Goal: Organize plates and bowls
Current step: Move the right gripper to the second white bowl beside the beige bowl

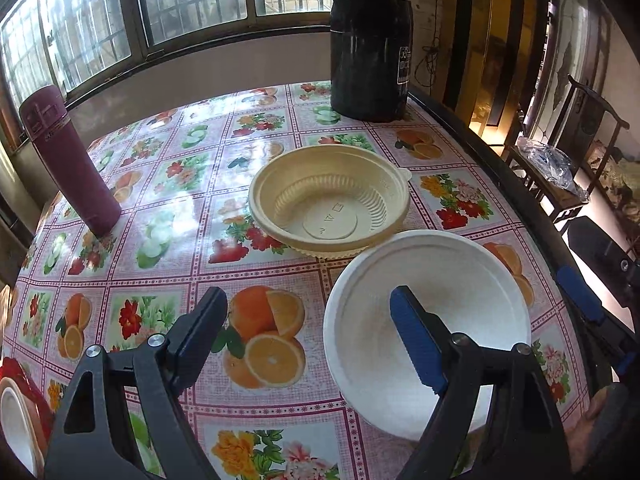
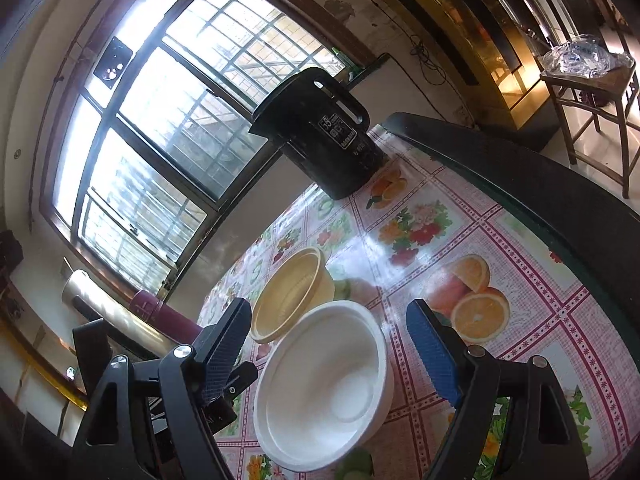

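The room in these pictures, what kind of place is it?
Probably a dining area in a home. A table with a fruit-and-flower oilcloth stands by a barred window; it carries a black kettle, a maroon flask, and a cream bowl and white bowl.

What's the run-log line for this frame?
left gripper: open, nothing held | right gripper: open, framing white bowl | yellow bowl: on table, beside white bowl | stacking: not done
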Available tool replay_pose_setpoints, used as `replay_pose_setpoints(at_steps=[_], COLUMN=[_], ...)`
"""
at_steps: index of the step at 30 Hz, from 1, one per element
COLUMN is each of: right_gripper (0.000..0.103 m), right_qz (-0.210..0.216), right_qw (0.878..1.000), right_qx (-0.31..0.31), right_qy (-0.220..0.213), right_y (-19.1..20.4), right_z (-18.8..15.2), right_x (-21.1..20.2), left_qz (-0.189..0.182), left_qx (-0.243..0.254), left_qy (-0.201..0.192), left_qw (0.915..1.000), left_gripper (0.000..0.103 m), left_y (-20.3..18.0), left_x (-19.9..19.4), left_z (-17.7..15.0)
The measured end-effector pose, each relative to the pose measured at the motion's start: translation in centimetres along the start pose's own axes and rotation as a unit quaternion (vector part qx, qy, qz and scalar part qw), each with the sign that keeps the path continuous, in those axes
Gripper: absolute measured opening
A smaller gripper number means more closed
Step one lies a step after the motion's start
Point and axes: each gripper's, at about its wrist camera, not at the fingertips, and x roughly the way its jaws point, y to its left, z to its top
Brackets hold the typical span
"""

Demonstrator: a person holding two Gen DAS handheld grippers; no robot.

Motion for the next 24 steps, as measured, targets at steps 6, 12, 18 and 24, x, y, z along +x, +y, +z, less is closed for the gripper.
replay_pose_setpoints(at_steps=[6,12,18,24], right_gripper=[0.083,0.083,0.083,0.083], right_qz=[-0.008,-0.017,-0.017,-0.019], right_qw=[1.000,1.000,0.999,0.999], right_qx=[-0.001,-0.006,0.001,0.005], right_qy=[0.012,0.021,0.032,0.037], right_y=[0.1,0.1,-0.4,-0.7], right_z=[-0.1,-0.4,-0.6,-0.7], right_x=[0.8,1.5,2.1,2.2], left_qz=[-0.012,-0.028,-0.034,-0.041], left_qx=[-0.006,-0.008,0.000,-0.001], left_qy=[-0.005,0.003,0.014,0.025], left_qw=[0.9999,0.9996,0.9993,0.9989], left_gripper=[0.084,0.084,0.084,0.084], left_y=[0.4,0.5,0.3,0.4], left_x=[0.2,0.9,1.4,1.7], left_z=[0.1,0.0,-0.5,-0.8])
